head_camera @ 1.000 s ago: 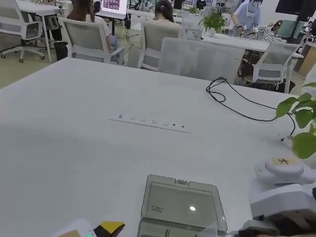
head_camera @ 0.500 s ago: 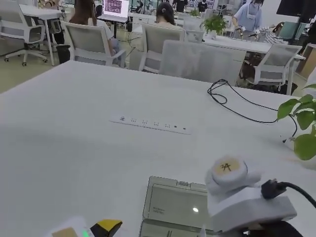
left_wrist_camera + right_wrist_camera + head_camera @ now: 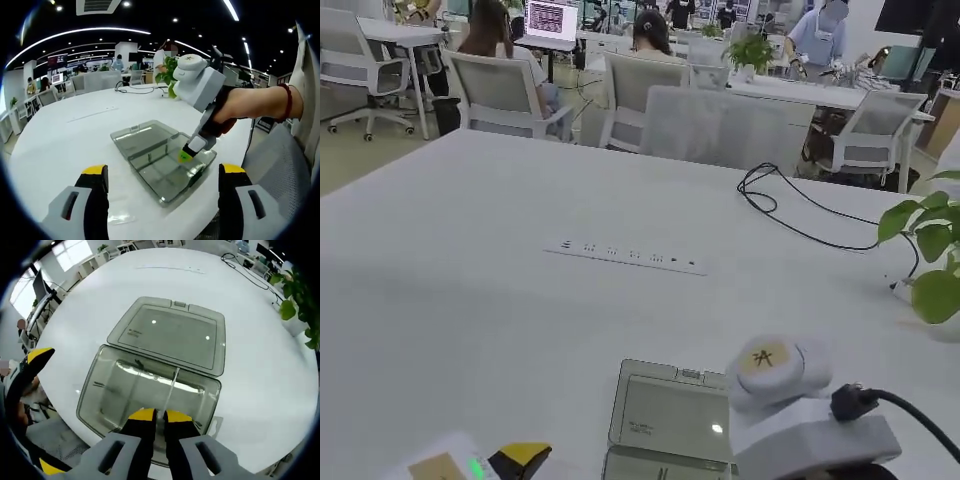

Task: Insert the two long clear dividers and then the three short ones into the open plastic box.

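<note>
My right gripper point(image 3: 155, 415): jaws pinched 1 clear divider point(image 3: 171, 385) upright, to slot into the box point(image 3: 100, 385).
My left gripper point(image 3: 163, 170): jaws spread, empty, held back for room.

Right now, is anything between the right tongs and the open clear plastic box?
Nothing visible. The right tongs, seemingly closed on a short clear divider, sit directly over the open clear plastic box. The left tongs stand open, short of the box.
</note>
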